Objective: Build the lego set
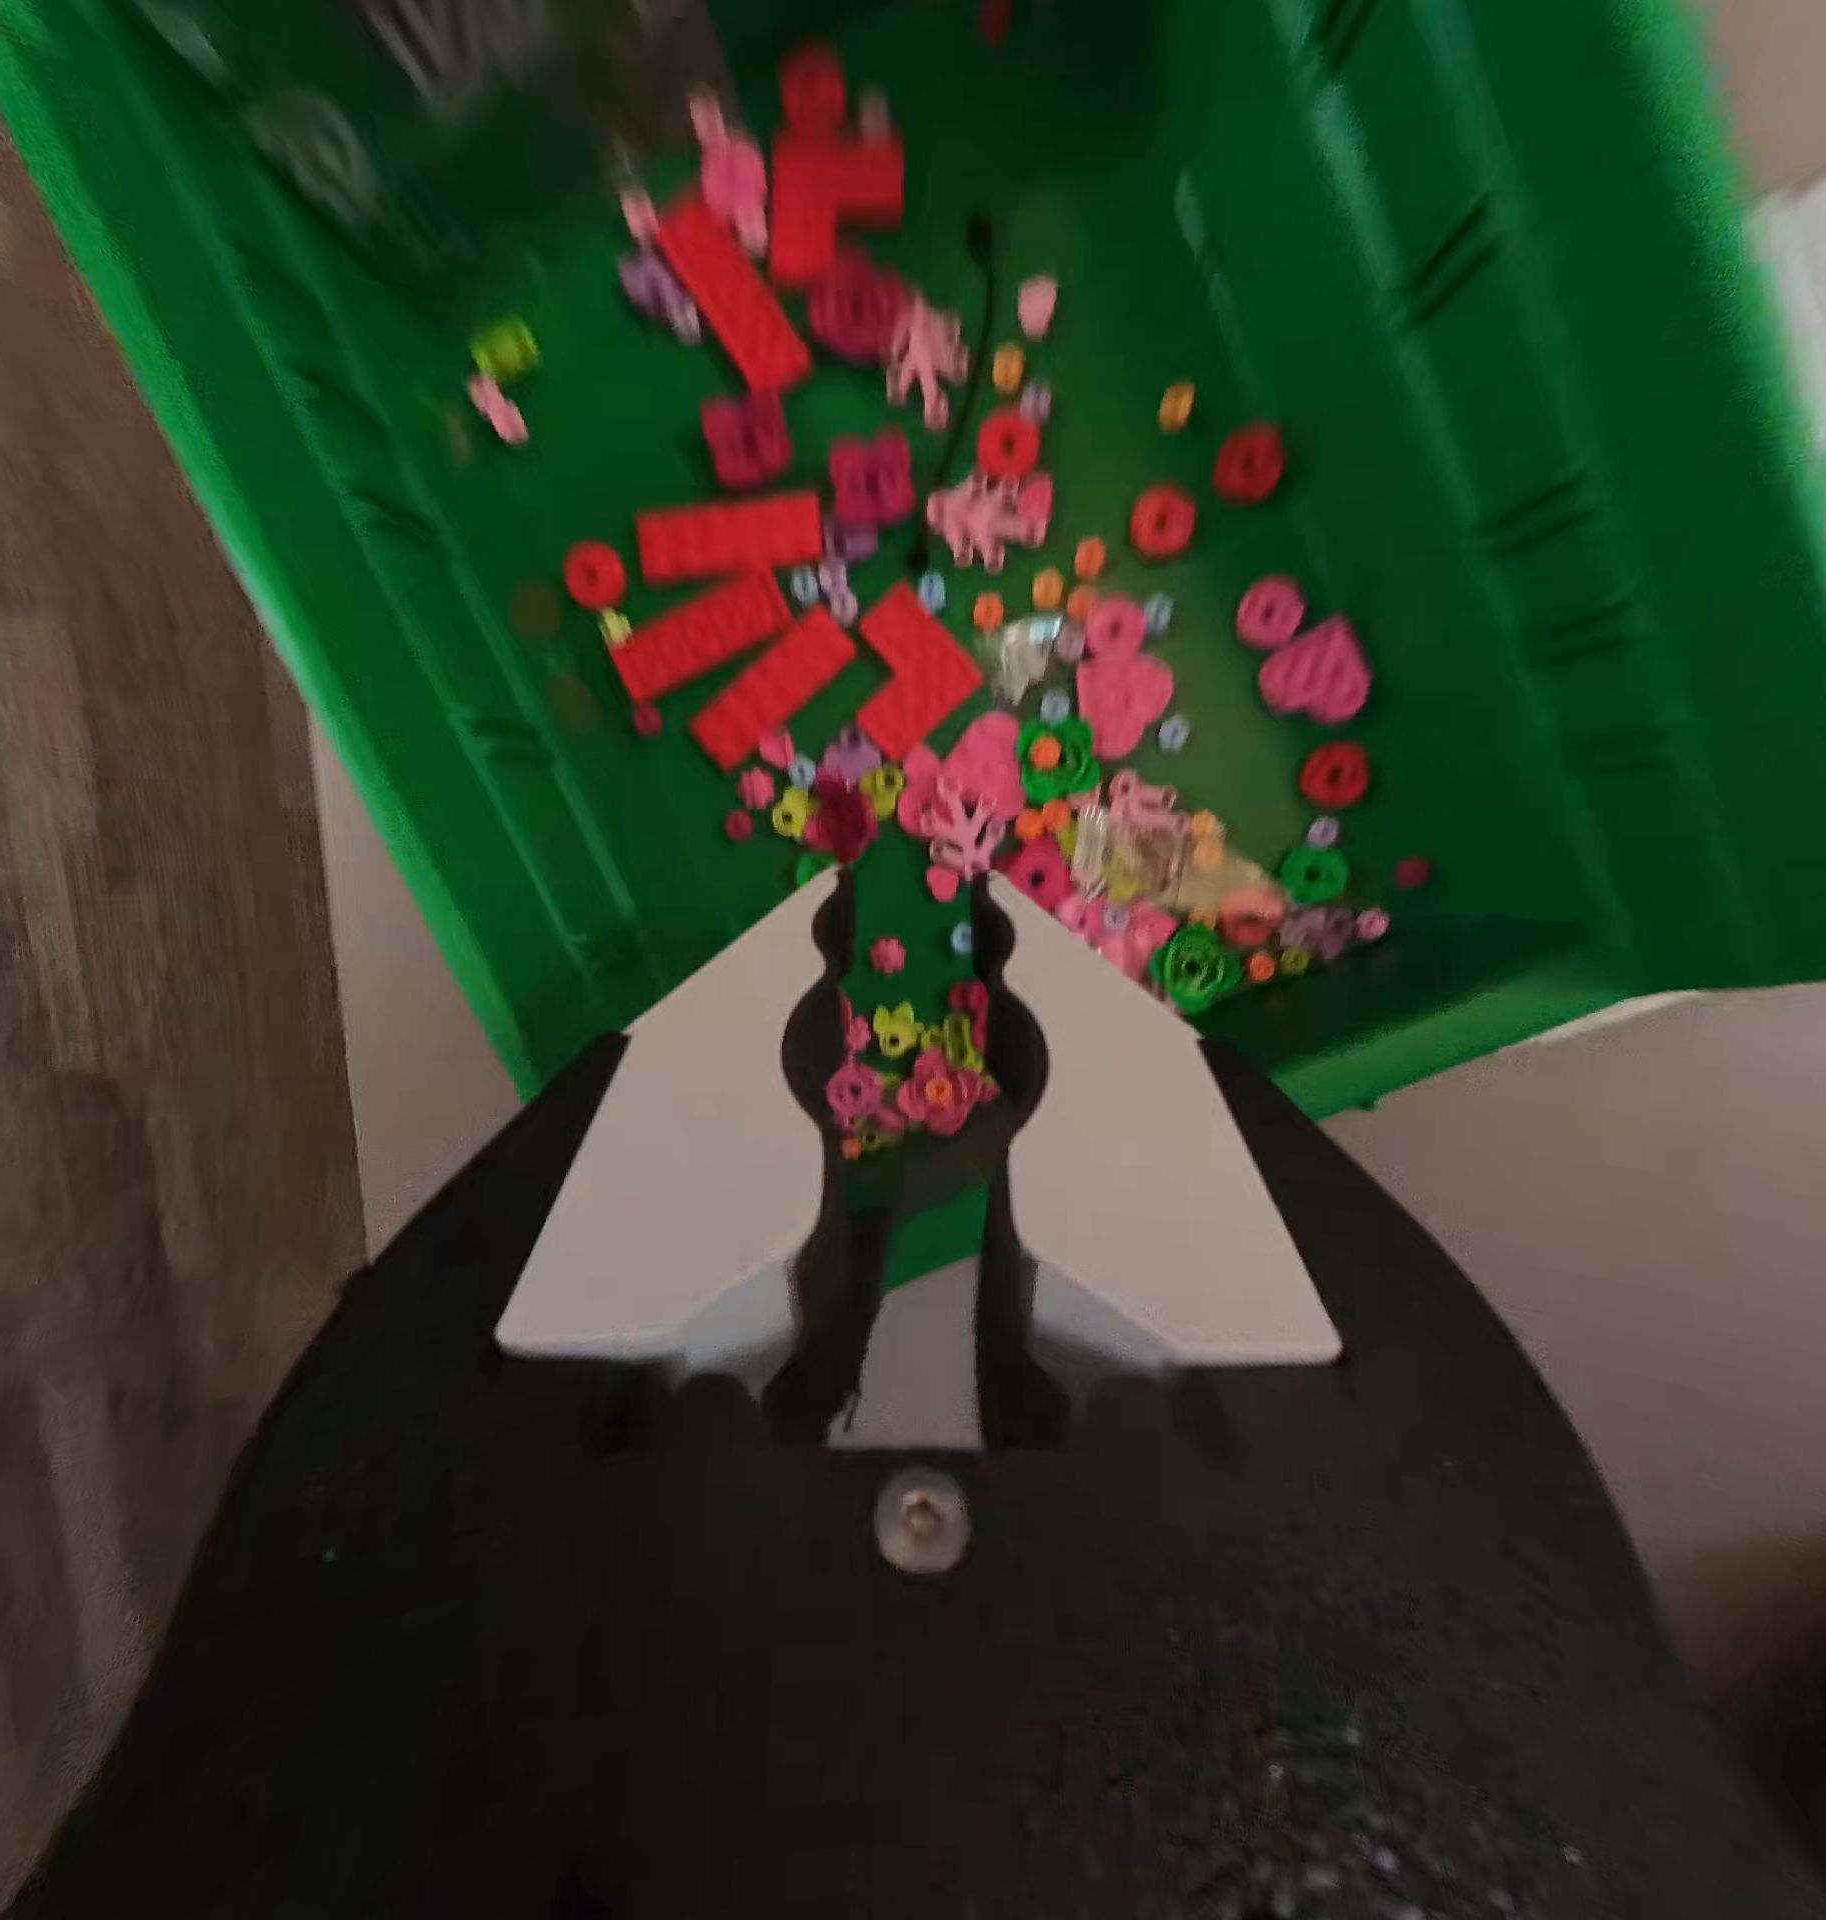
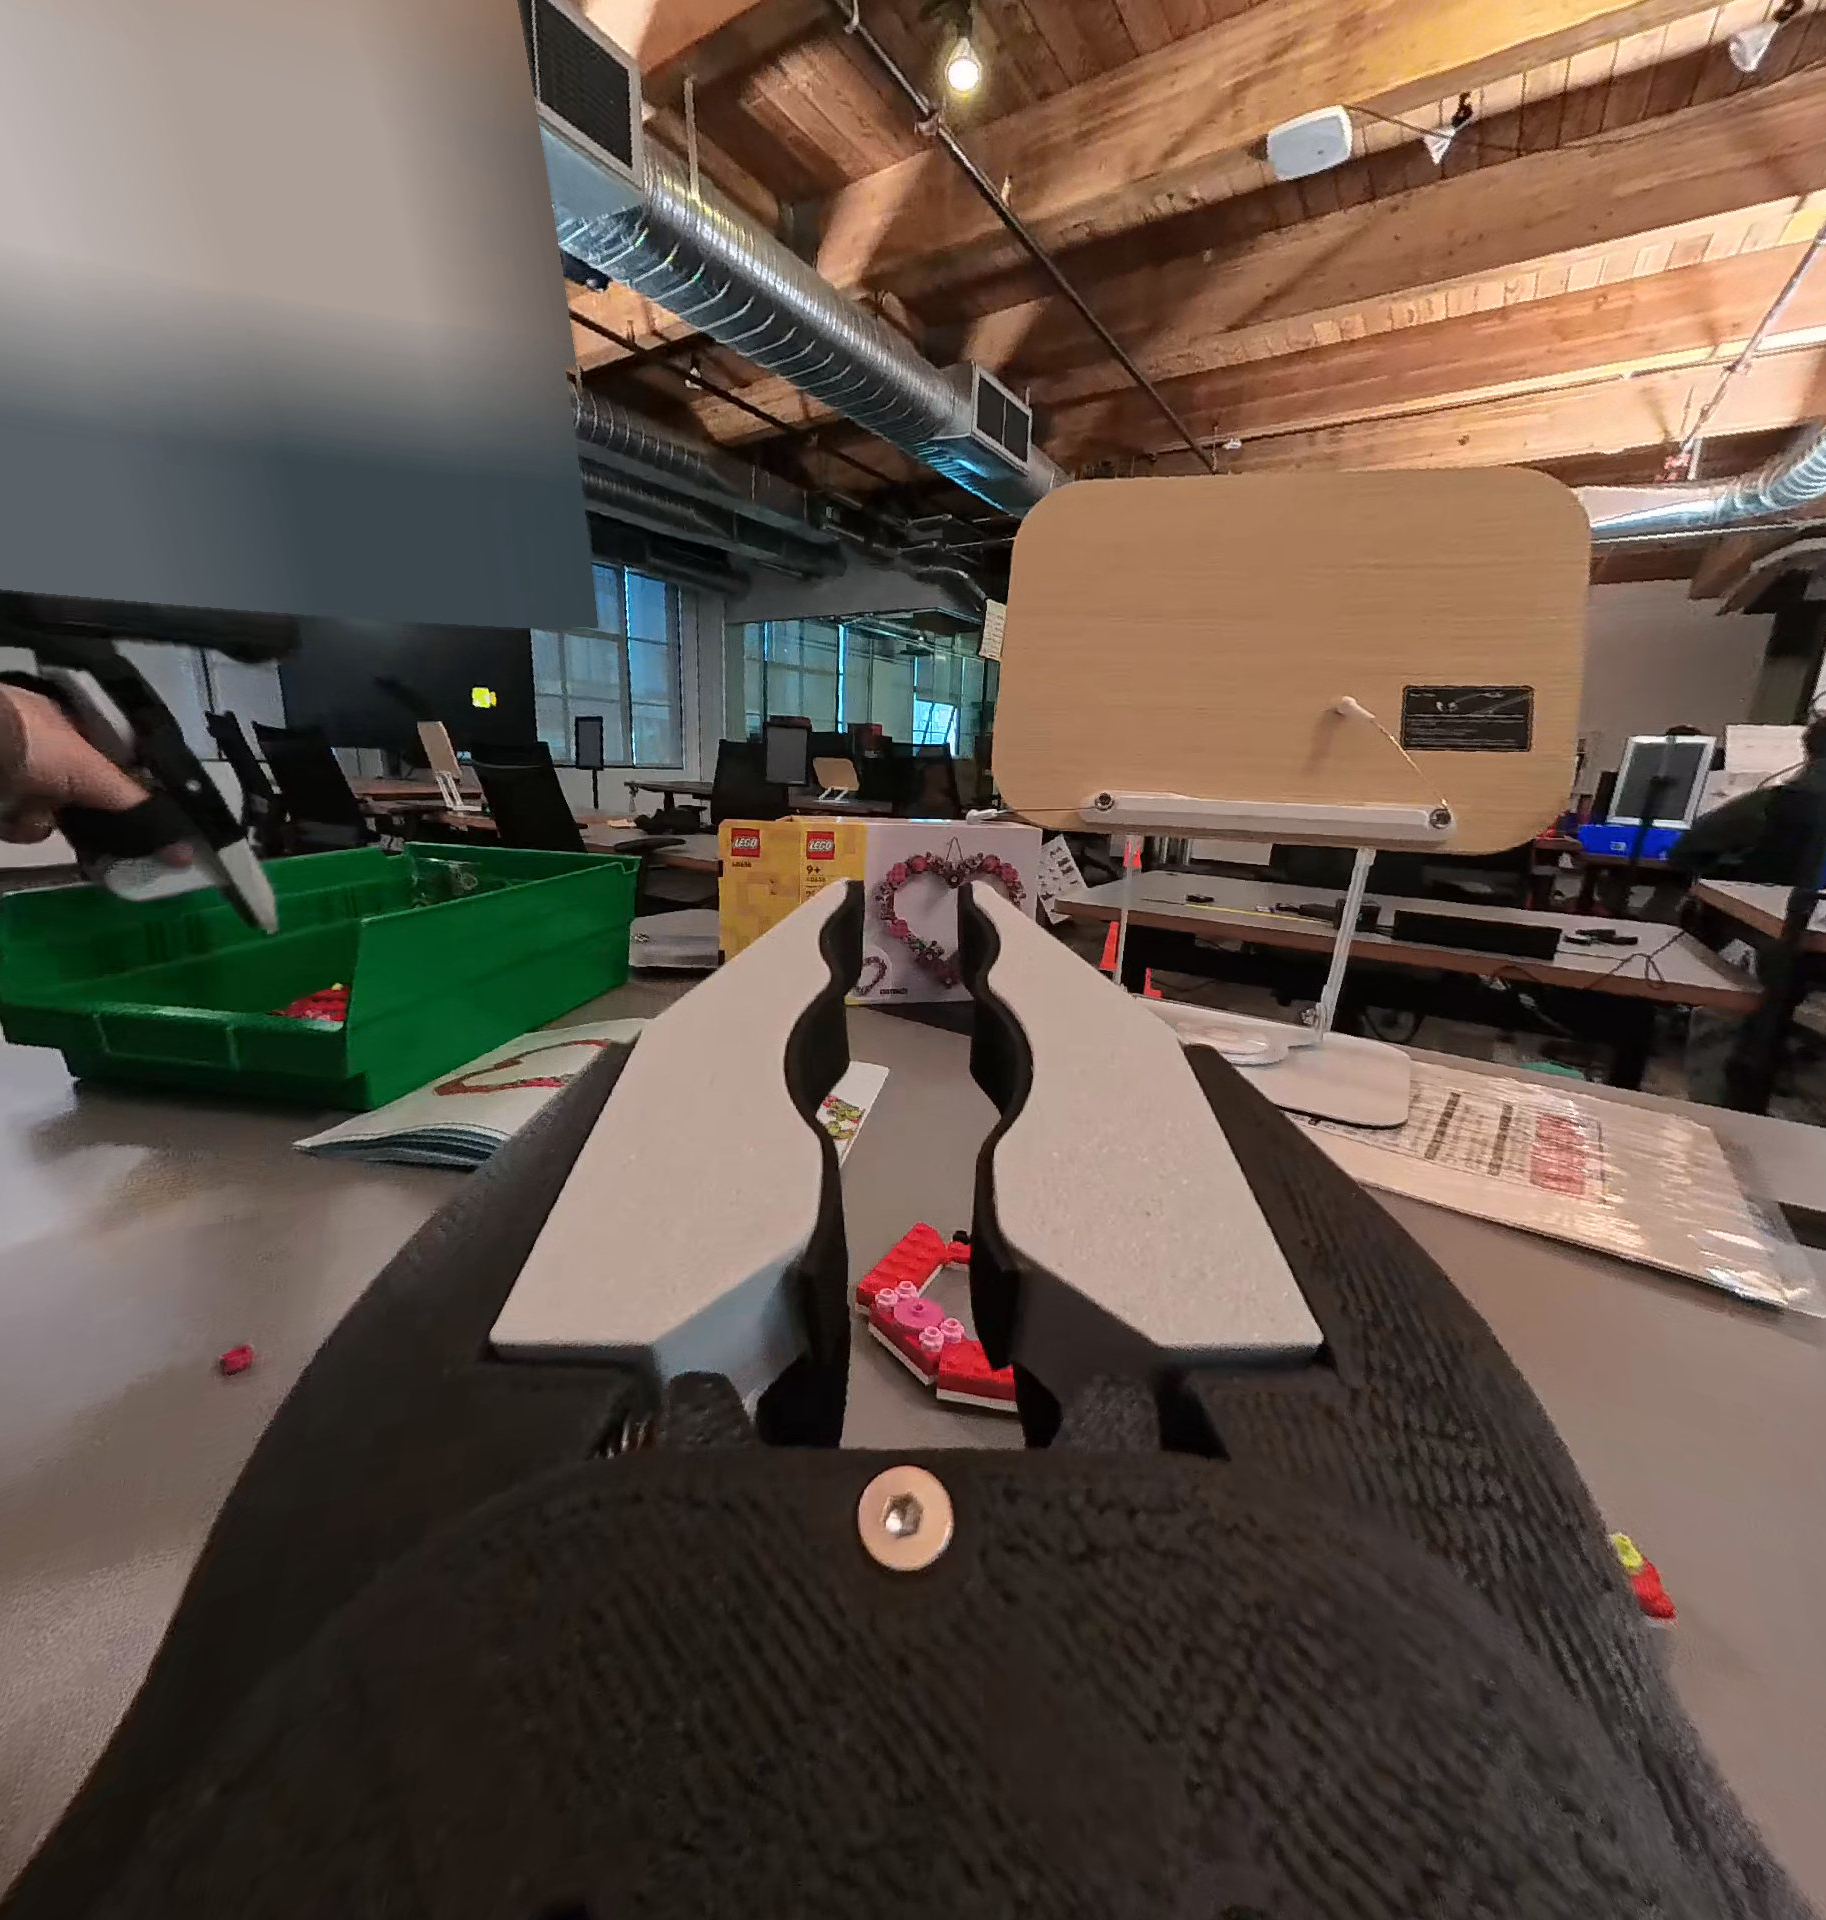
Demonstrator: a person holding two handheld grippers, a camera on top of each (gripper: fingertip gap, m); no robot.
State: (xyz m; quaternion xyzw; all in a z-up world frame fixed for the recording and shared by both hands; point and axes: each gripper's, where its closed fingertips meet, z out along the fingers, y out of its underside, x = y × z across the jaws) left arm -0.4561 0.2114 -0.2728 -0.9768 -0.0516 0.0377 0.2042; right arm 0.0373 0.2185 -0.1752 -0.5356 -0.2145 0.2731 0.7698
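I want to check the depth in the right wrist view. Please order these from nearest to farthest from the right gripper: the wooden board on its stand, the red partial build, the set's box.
1. Red partial build: on the table, below the right gripper.
2. Set's box: straight ahead, beyond the fingers.
3. Wooden board on its stand: ahead on the right, a little past the box.

Left gripper [image 1: 909, 883]: angled steeply downward, jaws parted by a narrow gap, nothing between them | person's hand [image 2: 15, 769]: wrapped around its handle | Right gripper [image 2: 909, 904]: held low, near level, jaws slightly apart, gripping nothing.
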